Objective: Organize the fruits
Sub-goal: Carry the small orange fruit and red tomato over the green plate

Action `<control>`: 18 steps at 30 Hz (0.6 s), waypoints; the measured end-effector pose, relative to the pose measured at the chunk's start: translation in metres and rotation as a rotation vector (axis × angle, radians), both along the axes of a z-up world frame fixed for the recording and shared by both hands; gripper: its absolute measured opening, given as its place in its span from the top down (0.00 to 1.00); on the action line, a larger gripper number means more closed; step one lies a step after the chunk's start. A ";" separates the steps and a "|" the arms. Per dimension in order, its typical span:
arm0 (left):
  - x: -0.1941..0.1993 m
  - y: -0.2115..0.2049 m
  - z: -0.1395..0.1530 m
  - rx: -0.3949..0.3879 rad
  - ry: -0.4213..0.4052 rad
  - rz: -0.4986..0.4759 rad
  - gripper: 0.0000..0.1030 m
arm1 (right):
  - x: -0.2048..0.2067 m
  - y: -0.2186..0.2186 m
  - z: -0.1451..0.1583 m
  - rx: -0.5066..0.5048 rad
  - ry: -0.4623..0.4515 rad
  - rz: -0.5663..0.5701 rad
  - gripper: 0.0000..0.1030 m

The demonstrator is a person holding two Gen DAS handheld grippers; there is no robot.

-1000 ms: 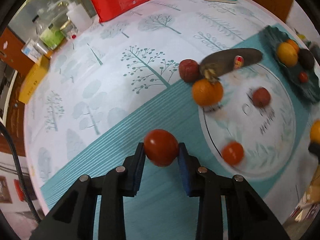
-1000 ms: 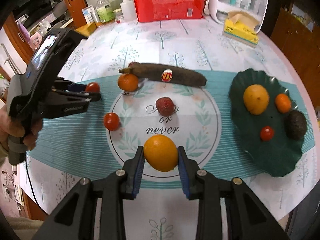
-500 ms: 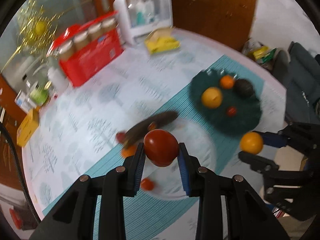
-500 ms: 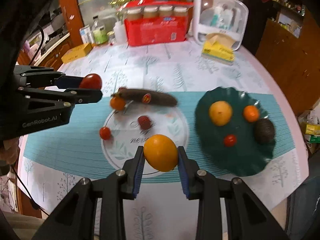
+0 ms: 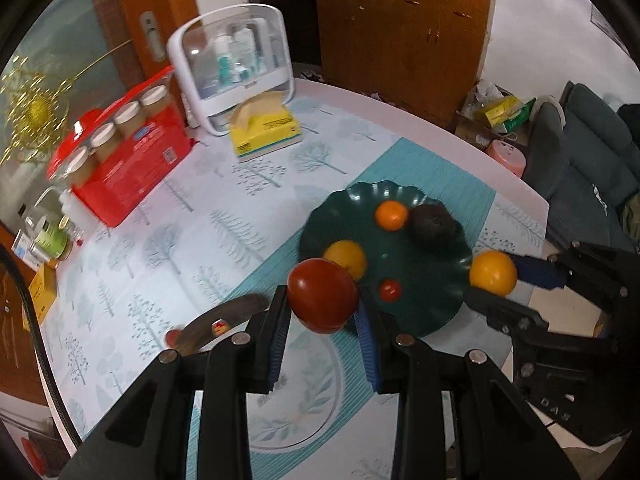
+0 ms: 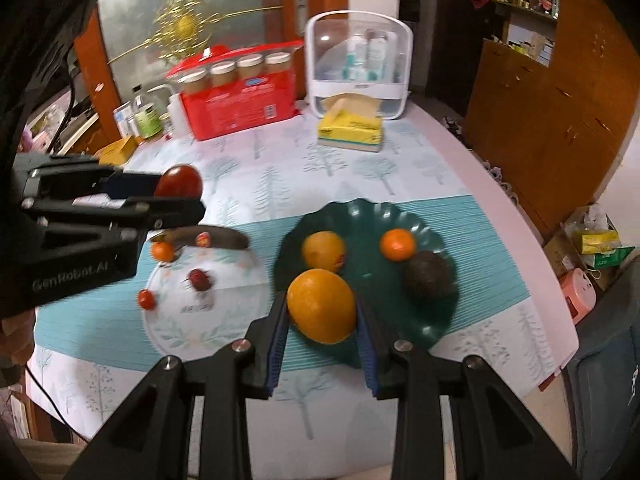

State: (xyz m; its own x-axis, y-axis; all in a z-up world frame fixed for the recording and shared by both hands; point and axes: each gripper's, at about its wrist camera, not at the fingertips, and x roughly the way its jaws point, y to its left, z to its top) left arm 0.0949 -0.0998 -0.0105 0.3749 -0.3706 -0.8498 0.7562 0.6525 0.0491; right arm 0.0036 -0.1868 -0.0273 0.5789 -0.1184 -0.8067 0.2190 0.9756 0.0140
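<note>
Red tomato (image 5: 322,295) and orange (image 6: 321,306), each gripped by closed fingers of the left gripper (image 5: 323,322) and right gripper (image 6: 322,326), had risen off the counter (image 6: 400,172) toward the plate (image 6: 362,216), ready for dropping in.

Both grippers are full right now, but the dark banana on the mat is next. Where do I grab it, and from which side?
Grip the banana across its thick middle, near the sticker, coming straight down. It lies flat and long, so set the fingers across its narrow width. A small orange crowds its stem end, so avoid that end. First drop the tomato or orange.
</note>
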 end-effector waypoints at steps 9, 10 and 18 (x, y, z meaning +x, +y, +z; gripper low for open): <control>0.004 -0.073 -0.026 -0.015 0.024 0.045 0.70 | 0.007 -0.082 -0.019 0.052 0.015 -0.037 0.69; 0.005 -0.078 -0.030 -0.015 0.029 0.056 0.70 | 0.008 -0.089 -0.021 0.060 0.018 -0.041 0.69; 0.020 -0.108 -0.083 0.033 0.098 0.114 0.70 | 0.026 -0.148 -0.055 0.130 0.064 -0.078 0.69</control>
State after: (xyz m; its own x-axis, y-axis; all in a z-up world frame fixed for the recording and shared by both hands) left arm 0.1154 -0.2075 -0.0940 0.3278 -0.3014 -0.8954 0.6792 0.7339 0.0015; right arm 0.0295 -0.3353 -0.0821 0.5192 -0.0530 -0.8530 0.2981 0.9466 0.1226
